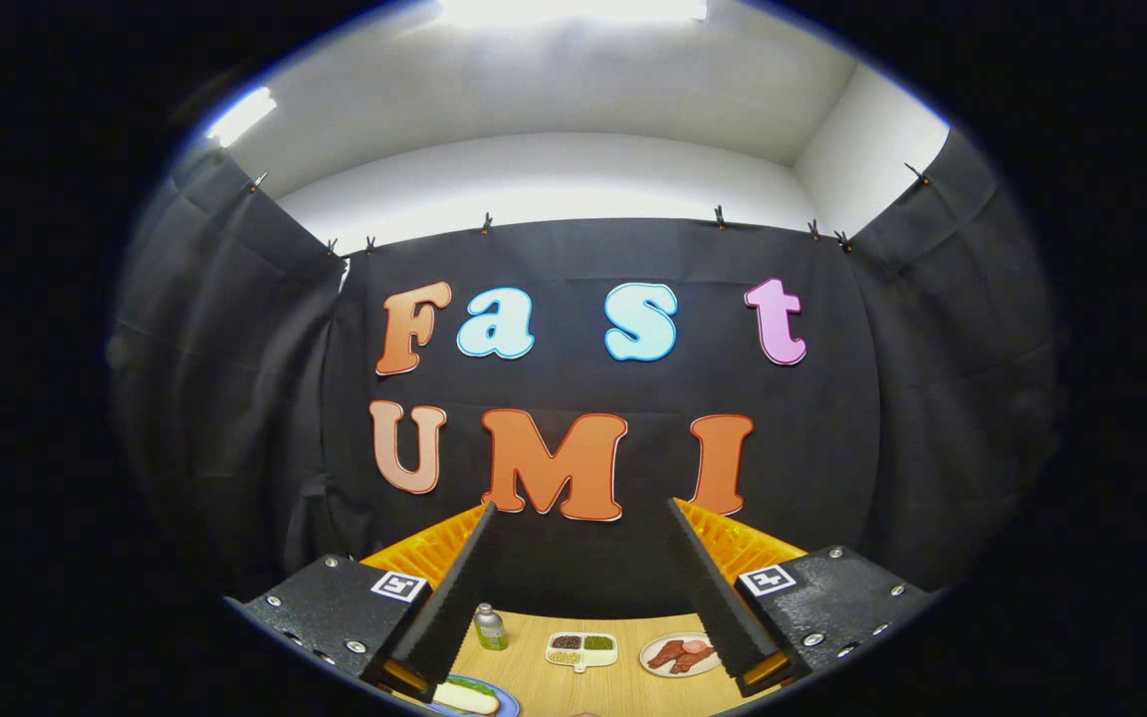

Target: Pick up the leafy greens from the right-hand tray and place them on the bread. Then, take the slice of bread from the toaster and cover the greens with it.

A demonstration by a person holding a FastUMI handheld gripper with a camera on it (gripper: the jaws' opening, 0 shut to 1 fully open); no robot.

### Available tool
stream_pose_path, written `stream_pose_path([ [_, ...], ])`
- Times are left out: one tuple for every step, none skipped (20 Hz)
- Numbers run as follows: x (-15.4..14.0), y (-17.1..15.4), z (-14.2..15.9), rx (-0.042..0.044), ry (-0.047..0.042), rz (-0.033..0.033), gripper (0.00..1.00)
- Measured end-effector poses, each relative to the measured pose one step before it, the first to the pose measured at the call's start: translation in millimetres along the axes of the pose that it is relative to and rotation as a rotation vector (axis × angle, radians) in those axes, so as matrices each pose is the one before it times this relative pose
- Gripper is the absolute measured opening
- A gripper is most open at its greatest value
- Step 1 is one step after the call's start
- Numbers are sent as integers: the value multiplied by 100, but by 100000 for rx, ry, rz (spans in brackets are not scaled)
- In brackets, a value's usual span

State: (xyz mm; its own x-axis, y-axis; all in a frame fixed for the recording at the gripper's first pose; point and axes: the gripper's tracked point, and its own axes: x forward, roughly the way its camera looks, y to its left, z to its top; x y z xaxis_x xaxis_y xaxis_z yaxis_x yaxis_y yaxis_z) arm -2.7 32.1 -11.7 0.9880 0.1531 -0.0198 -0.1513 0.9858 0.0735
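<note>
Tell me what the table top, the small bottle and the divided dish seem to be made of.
Seen between the open gripper's fingers:
Table top: looks like pale wood or wood-look laminate, matte, with fine grain lines.
Small bottle: probably glass or clear plastic, greenish body with a silvery cap; too small to tell.
Divided dish: likely white plastic or ceramic, smooth, three compartments.

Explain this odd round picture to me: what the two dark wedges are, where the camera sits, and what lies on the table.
The camera rides on a handheld gripper and looks forward along its two fingers, the dark wedges. They stand wide apart and hold nothing. Beyond them is a wooden table against a black cloth wall. On it stand a small bottle, a divided tray of small foods, and a plate of meat slices. Nearer, by one finger, a blue plate carries bread with something green on it.
</note>
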Motion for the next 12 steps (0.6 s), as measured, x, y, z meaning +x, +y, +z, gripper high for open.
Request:
stream_pose_path([
  [-94,125,-26,-499,168,-25,98],
  [13,106,-39,-350,255,0,98],
  [-51,162,-143,-126,374,197,98],
  [6,170,88,4,37,275,98],
  [4,25,59,74,-43,226,98],
  [95,88,-34,250,18,200,98],
  [14,46,-107,134,217,80,98],
  [64,18,-64,134,153,173,98],
  [17,19,-30,183,134,-53,98],
  [174,47,-41,360,-25,2,98],
  [154,-67,12,425,28,-480,98],
  [134,40,-24,334,-137,141,98],
])
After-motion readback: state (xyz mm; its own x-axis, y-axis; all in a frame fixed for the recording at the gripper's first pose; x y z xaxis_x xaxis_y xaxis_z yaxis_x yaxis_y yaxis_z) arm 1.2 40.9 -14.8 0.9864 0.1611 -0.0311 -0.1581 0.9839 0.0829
